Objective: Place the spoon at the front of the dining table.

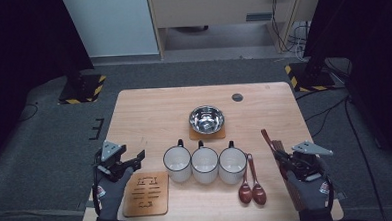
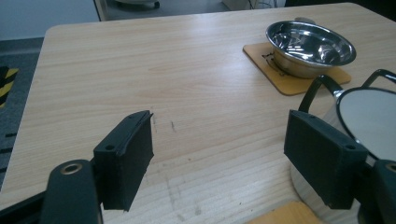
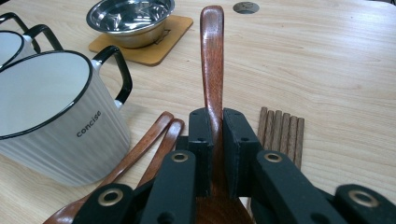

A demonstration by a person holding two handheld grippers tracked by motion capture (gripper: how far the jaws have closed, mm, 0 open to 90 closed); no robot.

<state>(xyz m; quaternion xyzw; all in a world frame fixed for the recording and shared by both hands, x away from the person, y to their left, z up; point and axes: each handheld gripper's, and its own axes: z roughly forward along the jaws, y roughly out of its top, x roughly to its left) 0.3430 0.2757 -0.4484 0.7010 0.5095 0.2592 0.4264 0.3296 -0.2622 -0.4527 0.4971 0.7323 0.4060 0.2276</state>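
At the left edge of the pale wooden tabletop the left gripper hangs with its jaws apart and nothing between them, just above the square slotted wooden coaster at the near corner. In the left gripper view, bare wood lies ahead between its pads, and the first of the three white ribbed enamel mugs with black rims sits just off its right-hand pad.

The mugs stand in a row across the middle. Behind them the shiny steel bowl rests on a second wooden coaster. To the right of the mugs two dark brown wooden spoons lie side by side, bowls toward the person.

Farthest right, the right gripper is clamped on a third dark brown wooden spoon. Its handle runs straight out from the closed jaws, pointing away toward the far right part of the tabletop, and its bowl sits back under the gripper. A bundle of brown wooden chopsticks lies just beside it.

The nearest mug is to this gripper's left. Dropping the spoon in would likely mean swinging the long handle leftward and tipping it upright
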